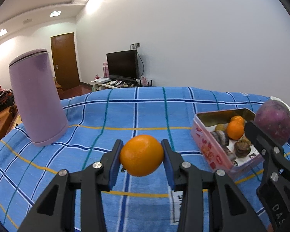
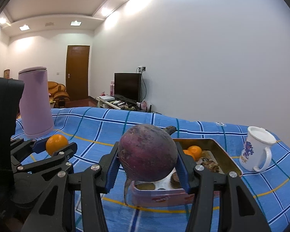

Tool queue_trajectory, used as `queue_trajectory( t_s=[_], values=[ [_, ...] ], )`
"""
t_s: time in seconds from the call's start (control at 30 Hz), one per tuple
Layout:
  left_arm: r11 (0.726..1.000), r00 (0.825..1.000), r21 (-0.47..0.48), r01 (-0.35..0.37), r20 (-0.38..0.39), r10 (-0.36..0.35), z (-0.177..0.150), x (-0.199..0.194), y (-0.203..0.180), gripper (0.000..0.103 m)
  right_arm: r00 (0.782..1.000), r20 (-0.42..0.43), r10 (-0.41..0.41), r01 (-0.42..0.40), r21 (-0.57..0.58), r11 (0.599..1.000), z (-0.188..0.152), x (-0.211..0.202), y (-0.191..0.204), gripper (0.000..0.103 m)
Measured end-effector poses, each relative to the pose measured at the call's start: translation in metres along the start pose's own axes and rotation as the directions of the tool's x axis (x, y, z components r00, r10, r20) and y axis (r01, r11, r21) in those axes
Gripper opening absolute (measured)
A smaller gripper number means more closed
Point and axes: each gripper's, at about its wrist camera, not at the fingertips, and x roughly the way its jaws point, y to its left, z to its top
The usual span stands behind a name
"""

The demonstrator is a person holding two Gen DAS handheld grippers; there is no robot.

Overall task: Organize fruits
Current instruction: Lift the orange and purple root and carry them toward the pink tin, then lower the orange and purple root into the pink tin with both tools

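Blue plaid cloth (image 1: 145, 112) | tin (image 1: 208, 147): two oranges (image 1: 235, 129) | left tool (image 1: 142, 154) clamps orange (image 1: 141, 155) | right tool (image 2: 147, 158) clamps purple radish (image 2: 147, 152)

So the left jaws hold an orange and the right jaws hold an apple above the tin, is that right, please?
Not quite: the right gripper holds a purple radish with a root tail, not an apple, as the right wrist view shows. The left gripper does hold an orange, and the radish is above the tin.

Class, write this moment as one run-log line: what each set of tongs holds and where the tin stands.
left tongs: shut on orange | right tongs: shut on purple radish | pink tin: open on checked cloth, holds oranges
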Motion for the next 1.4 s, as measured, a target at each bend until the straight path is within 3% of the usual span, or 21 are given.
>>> queue_trajectory(
  t_s=[1.4],
  values=[
    [0.984, 0.985, 0.061, 0.169, 0.026, -0.171, 0.027, 0.000, -0.091, 0.042, 0.984, -0.010, -0.177, 0.177, 0.103, 0.979, -0.003, -0.007, -0.109, 0.054]
  ],
)
